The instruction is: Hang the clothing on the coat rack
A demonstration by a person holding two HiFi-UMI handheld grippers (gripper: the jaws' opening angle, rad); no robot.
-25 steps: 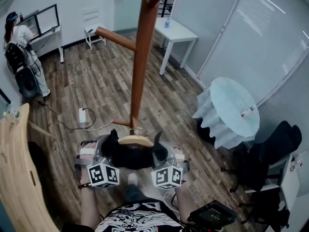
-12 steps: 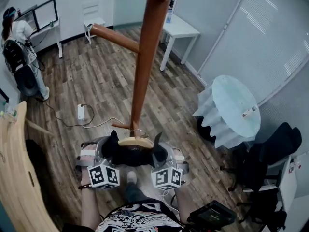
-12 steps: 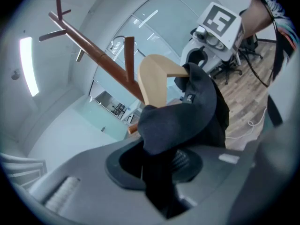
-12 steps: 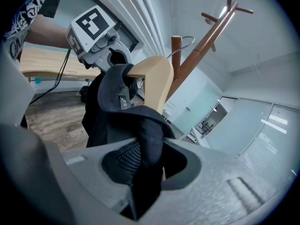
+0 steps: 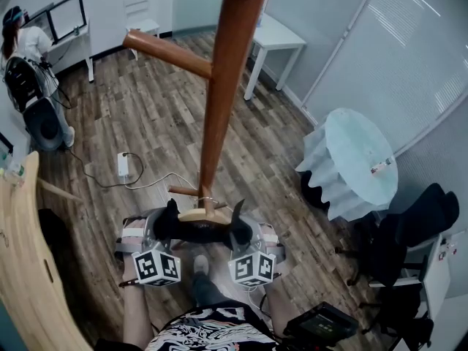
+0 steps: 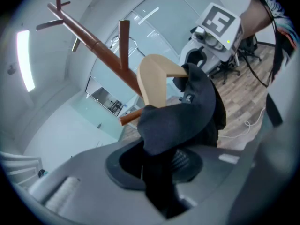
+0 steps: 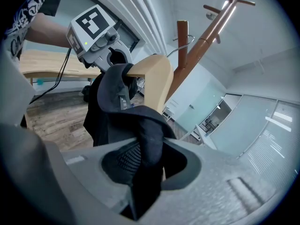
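Note:
A black garment point(image 5: 199, 232) hangs on a light wooden hanger point(image 5: 205, 214) with a wire hook. I hold it between both grippers, low in the head view, right beside the brown coat rack pole point(image 5: 223, 86). My left gripper point(image 5: 167, 234) is shut on the garment's left shoulder point(image 6: 180, 121). My right gripper point(image 5: 243, 235) is shut on its right shoulder point(image 7: 140, 125). In both gripper views the hanger point(image 6: 157, 76) point(image 7: 157, 78) stands between the grippers, with the rack's pole point(image 7: 199, 50) and pegs point(image 6: 124, 36) rising behind it.
A rack peg point(image 5: 164, 52) juts left from the pole. A round table with a pale cloth point(image 5: 351, 167) and a black chair point(image 5: 409, 232) stand to the right. A white desk point(image 5: 276, 50) is further back. A person point(image 5: 25, 64) stands far left. A cable and power strip point(image 5: 124, 168) lie on the floor.
The view has shifted slightly, with the rack pole now looming larger and closer. Both grippers keep their hold on the garment at the same spot near the pole.

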